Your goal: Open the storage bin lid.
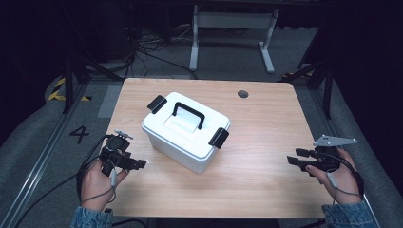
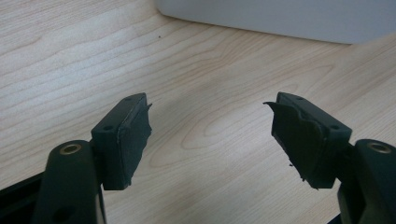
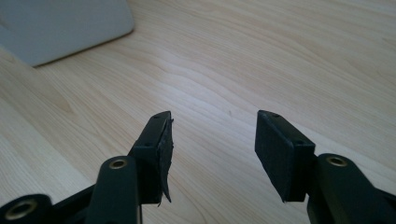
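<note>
White lidded box (image 1: 185, 131), black carry handle (image 1: 188, 114) on top, black clip at each end, set askew mid-counter (image 1: 256, 142). Left tool (image 1: 142, 164) just beside its near-left corner, jaws wide, empty. Right tool (image 1: 291, 160) well apart to the right, jaws wide, empty.

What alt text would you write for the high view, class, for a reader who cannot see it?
A white lidded box with a black handle and two black latches sits closed on a wooden table. A person's hands hold open tongs at either side, left tongs near the box, right tongs farther off, both touching nothing.
</note>
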A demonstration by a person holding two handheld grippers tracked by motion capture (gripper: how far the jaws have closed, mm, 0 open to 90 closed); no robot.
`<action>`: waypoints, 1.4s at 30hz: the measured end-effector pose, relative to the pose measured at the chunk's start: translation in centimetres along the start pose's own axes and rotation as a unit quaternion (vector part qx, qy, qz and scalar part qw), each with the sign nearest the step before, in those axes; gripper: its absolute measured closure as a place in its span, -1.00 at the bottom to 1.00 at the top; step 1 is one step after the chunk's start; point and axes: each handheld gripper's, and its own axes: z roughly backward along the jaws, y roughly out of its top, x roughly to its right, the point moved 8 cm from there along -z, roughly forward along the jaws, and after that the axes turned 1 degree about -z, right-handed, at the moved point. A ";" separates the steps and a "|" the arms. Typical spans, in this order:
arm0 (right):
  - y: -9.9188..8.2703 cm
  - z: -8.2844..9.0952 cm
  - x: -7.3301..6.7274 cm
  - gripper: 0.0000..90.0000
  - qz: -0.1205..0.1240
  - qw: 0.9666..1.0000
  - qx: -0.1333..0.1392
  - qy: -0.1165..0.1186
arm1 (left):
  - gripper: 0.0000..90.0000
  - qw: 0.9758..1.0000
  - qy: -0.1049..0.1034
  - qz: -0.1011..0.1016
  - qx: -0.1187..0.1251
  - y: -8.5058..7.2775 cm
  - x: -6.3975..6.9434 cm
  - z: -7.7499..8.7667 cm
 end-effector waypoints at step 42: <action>15.3 -2.9 -9.4 0.07 0.105 0.987 -0.018 0.119 | -0.38 1.000 0.009 0.002 -0.001 -2.0 -0.4 0.8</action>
